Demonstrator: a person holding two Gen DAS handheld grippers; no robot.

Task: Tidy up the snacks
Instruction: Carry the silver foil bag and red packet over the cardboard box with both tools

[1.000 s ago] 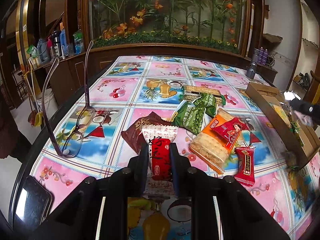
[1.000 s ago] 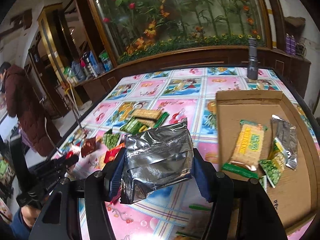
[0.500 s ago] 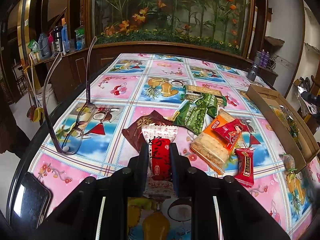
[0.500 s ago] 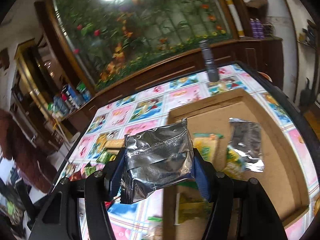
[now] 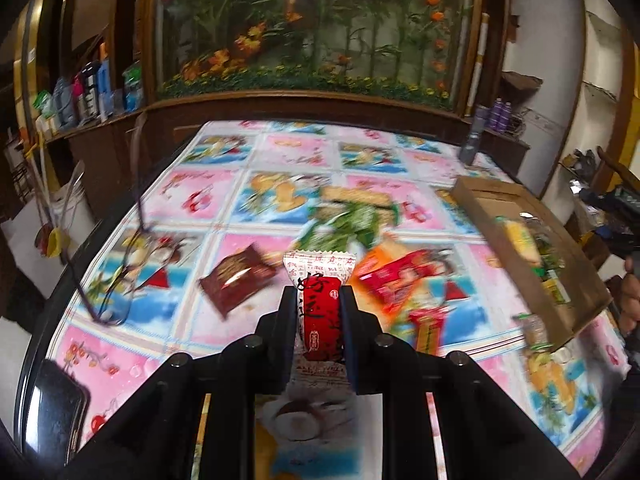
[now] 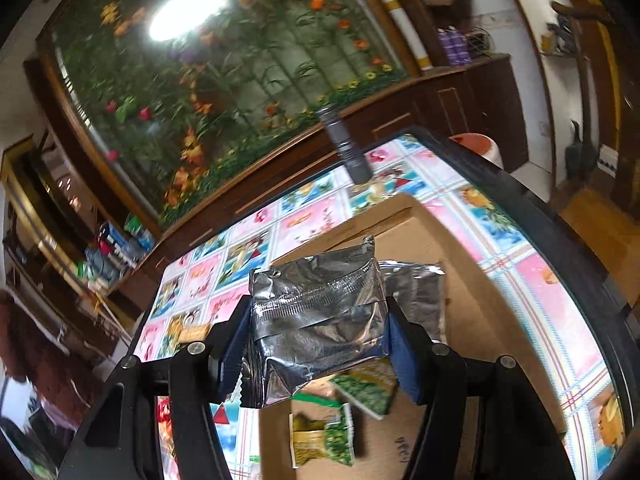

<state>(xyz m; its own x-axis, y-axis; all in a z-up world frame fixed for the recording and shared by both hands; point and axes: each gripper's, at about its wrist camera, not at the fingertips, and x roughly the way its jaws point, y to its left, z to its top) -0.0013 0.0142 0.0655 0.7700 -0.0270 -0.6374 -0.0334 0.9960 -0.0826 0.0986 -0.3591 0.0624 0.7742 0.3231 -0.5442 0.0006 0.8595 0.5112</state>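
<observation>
Candy point(image 5: 319, 316) lengthwise in clamped left jaws | silver packet point(image 6: 318, 320) crosswise in right jaws

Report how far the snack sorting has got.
Done: several packets, including a silver pouch, lie in the cardboard tray. In hand: right gripper holds a silver packet over the tray; left gripper grips a red candy. Left: brown packet and others on the table.

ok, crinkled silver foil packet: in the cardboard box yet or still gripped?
Still gripped. The crinkled silver foil packet sits clamped in the right tool, held above the shallow cardboard box, not lying in it.
</observation>
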